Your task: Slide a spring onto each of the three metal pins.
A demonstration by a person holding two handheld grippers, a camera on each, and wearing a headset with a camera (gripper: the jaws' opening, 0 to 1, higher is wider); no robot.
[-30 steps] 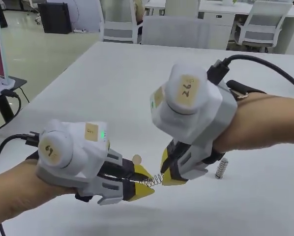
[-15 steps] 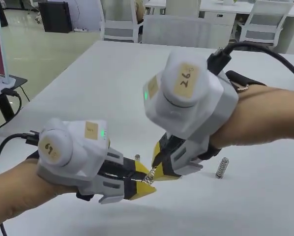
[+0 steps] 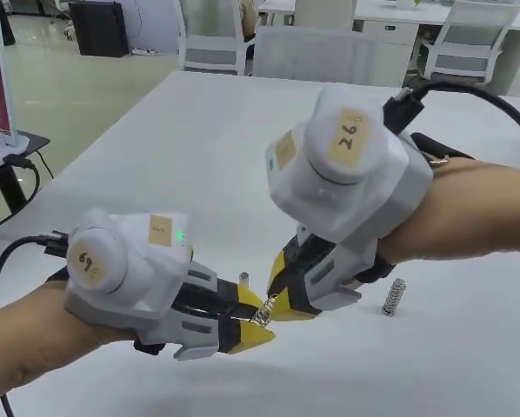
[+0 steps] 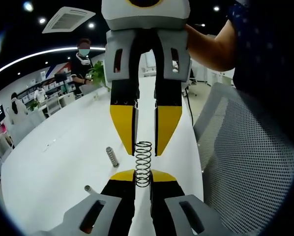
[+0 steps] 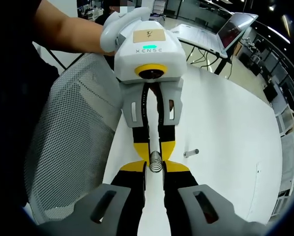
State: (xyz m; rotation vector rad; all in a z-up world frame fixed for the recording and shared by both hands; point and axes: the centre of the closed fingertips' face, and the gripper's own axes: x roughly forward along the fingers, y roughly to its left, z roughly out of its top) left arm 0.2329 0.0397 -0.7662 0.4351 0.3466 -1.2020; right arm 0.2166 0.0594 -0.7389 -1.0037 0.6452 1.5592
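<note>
A small steel spring is caught between the tips of both grippers just above the white table. My left gripper comes in from the lower left and is shut on one end of the spring. My right gripper comes down from the upper right, its yellow fingers closed on the other end. I cannot tell whether a pin runs inside the coil. A short metal pin sits on the table just behind the tips. A second spring rests on the table to the right.
The second spring and a pin lie left of the jaws in the left gripper view; a pin lies to the right in the right gripper view. A mesh chair stands beside the table. Black cables trail from both grippers.
The right gripper has moved left toward the left gripper's tips, and the stretch of spring between them has become shorter. The left gripper has stayed put.
</note>
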